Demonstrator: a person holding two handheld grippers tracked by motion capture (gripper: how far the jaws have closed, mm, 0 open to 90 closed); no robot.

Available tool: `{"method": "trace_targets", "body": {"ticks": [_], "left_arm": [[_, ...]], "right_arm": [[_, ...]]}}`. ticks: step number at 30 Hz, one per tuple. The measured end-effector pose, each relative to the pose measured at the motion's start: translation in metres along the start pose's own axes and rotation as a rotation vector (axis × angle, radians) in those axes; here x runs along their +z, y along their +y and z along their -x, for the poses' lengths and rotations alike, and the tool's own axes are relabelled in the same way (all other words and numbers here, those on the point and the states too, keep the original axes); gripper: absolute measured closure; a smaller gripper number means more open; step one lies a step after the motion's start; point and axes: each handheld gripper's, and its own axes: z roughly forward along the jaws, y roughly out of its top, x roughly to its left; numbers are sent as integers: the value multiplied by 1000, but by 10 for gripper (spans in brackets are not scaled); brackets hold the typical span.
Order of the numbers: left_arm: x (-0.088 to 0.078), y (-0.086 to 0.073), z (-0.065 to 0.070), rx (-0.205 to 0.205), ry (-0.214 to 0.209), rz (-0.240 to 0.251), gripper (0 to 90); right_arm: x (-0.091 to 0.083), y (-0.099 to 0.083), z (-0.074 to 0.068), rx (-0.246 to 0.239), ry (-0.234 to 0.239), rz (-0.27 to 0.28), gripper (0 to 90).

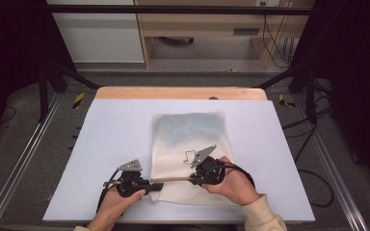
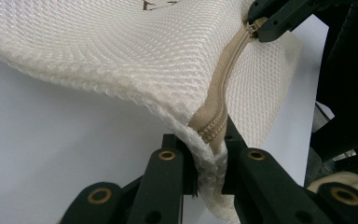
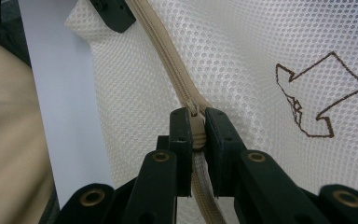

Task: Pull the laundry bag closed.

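A white mesh bag [image 1: 188, 134] lies flat on the white table top [image 1: 101, 144], its beige zipper [image 1: 176, 180] running along the near edge. My left gripper [image 1: 157, 185] is shut on the bag's near left corner, at the zipper's end [image 2: 209, 128]; the mesh [image 2: 121, 51] lifts slightly there. My right gripper [image 1: 191, 179] is shut on the zipper pull [image 3: 196, 127], partway along the zipper tape [image 3: 163, 51]. The two grippers face each other along the zipper. A brown arrow-like outline [image 3: 317, 98] is drawn on the bag.
The person's hands [image 1: 233, 185] hold both grippers near the table's front edge. A wooden strip [image 1: 180, 92] borders the far edge. Black frame posts [image 1: 43, 86] and cables [image 1: 313, 187] stand beside the table. A beige sleeve [image 3: 9, 149] is close to the right gripper.
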Motion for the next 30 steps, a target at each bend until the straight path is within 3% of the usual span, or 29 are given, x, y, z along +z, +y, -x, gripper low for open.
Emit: {"method": "trace_targets", "body": {"ticks": [30], "left_arm": [[0,0,0,6,0,2,829]], "right_arm": [[-7,-11,3,21,-14,11,819]]}}
